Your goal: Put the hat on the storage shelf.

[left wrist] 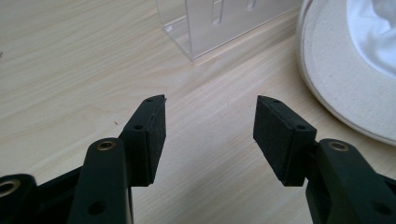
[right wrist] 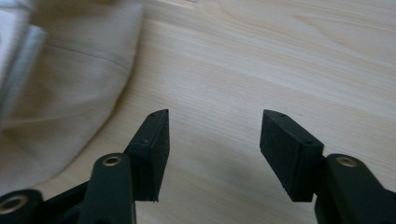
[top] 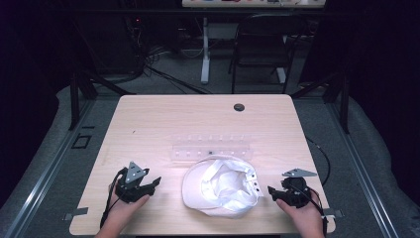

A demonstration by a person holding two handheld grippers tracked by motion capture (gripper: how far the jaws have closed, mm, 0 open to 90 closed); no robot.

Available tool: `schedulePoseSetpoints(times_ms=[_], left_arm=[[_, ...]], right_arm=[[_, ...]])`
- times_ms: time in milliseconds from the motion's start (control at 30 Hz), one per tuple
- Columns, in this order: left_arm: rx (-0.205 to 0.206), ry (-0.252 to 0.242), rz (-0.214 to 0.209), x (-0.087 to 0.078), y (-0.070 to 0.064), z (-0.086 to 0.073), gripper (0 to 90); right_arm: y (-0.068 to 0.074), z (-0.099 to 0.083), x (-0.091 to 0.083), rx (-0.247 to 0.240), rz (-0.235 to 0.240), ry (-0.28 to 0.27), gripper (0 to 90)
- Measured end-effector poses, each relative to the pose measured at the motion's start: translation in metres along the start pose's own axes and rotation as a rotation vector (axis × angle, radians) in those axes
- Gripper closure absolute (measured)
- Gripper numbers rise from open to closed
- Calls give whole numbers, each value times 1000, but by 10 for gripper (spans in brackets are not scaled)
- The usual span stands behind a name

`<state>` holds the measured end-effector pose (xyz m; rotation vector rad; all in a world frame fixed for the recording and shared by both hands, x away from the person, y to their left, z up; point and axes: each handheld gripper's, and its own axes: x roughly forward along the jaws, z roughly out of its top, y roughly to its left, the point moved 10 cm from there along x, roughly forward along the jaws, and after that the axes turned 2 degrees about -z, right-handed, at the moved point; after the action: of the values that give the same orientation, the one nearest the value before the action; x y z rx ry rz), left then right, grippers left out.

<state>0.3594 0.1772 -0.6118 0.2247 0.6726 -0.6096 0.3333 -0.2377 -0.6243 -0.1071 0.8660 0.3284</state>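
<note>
A white cloth cap (top: 220, 186) lies upside down near the table's front edge, its lining facing up. My left gripper (top: 154, 183) rests to the left of it, open and holding nothing. In the left gripper view the cap's brim (left wrist: 345, 88) curves along the right, apart from the gripper (left wrist: 210, 114). My right gripper (top: 271, 190) sits just right of the cap, open and empty too. In the right gripper view the cap's cream cloth (right wrist: 60, 93) lies at the left, close to the left fingertip (right wrist: 156, 135) of the gripper (right wrist: 215, 126).
A clear plastic rack (top: 212, 147) with slots lies behind the cap; its corner (left wrist: 196, 28) is ahead of my left gripper. The wooden table (top: 163, 119) has a dark cable hole (top: 239, 107) at the back. A chair (top: 262, 39) and cables stand beyond it.
</note>
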Motion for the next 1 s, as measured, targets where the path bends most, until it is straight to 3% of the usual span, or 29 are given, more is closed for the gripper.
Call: schedulePoseSetpoints(times_ms=[33,133,167,400,633,833,1000], left_arm=[[-15,-7,-28,0,-2,0,445],[-19,-14,-60,1,-5,1,437],[-22,-9,-70,3,-7,0,433],[-10,28,-58,9,-9,-4,409],[-54,10,-64,9,-8,-3,395],[-52,15,-48,9,-6,-4,395],[-53,18,-49,10,-6,-4,395]], right_arm=[[5,2,-4,2,42,27,456],[7,4,-7,-8,57,48,462],[8,6,-11,-6,80,81,456],[12,18,-21,10,136,139,444],[21,33,-25,38,191,189,443],[26,48,-33,60,208,187,442],[33,59,-38,79,256,205,437]])
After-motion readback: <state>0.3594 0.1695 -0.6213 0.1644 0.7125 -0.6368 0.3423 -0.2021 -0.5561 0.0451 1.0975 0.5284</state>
